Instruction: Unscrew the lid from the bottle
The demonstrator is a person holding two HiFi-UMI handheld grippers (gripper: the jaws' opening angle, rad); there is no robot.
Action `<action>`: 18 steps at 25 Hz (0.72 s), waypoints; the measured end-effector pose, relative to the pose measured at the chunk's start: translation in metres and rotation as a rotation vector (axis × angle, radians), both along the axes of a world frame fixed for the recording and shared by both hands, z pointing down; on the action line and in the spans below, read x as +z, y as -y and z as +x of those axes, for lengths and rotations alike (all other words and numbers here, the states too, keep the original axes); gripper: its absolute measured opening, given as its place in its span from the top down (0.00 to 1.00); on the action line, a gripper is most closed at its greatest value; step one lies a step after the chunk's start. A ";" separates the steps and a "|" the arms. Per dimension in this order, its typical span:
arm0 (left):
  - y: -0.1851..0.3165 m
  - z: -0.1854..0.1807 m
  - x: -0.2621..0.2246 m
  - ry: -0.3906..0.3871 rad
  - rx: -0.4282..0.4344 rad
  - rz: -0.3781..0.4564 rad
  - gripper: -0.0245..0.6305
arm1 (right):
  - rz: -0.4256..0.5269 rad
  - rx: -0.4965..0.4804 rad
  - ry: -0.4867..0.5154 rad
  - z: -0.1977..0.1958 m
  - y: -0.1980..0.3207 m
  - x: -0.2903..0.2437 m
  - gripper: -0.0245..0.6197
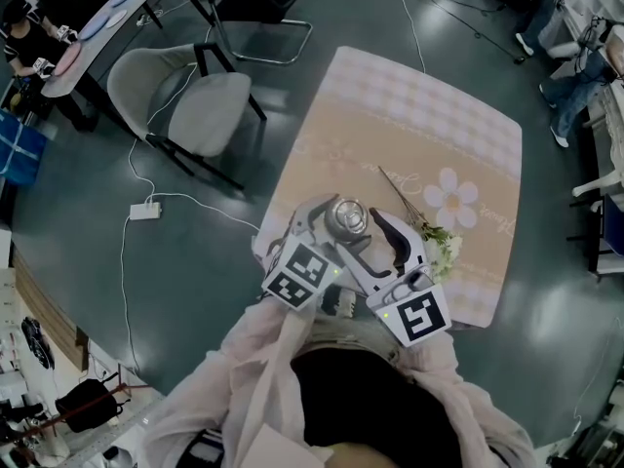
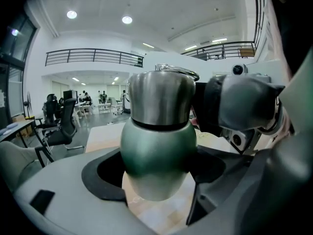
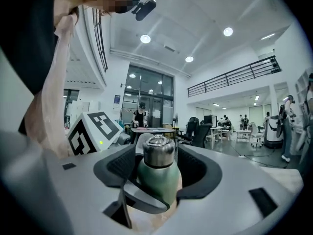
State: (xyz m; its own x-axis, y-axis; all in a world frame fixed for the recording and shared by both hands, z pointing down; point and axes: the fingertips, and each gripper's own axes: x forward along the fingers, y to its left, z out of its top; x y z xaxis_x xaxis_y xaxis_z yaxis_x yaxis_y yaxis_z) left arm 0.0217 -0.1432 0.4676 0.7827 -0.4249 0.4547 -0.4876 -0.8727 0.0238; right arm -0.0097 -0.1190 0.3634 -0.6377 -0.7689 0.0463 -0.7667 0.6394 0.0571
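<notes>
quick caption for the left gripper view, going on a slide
Left gripper clamped on the green bottle, its steel lid on, with the right gripper open around the lid.

Green bottle (image 3: pixel 159 177) between right claw's (image 3: pixel 157 166) parted jaws

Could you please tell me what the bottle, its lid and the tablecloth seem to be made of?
The bottle: probably metal with a matte green coating; soft, dull highlights.
The lid: looks like brushed steel, bare and silvery, with a streaky bright sheen.
The tablecloth: seemingly printed fabric or vinyl, beige checks with a daisy; which cannot be told.
</notes>
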 end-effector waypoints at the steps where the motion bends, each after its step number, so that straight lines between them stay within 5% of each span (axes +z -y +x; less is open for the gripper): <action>1: -0.001 0.000 0.000 -0.001 0.002 0.001 0.38 | -0.006 0.017 0.000 0.000 0.001 0.000 0.55; 10: -0.004 0.004 -0.001 -0.003 0.014 0.006 0.38 | -0.017 0.096 0.002 0.002 0.006 0.002 0.60; 18: -0.006 0.005 -0.001 0.002 0.033 0.005 0.38 | -0.035 0.052 0.013 0.004 0.005 0.002 0.60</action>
State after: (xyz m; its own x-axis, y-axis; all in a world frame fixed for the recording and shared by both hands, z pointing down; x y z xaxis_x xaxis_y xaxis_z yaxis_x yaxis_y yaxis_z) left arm 0.0271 -0.1371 0.4668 0.7953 -0.4010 0.4547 -0.4587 -0.8884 0.0187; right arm -0.0060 -0.1239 0.3658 -0.5975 -0.7992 0.0658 -0.7997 0.5999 0.0246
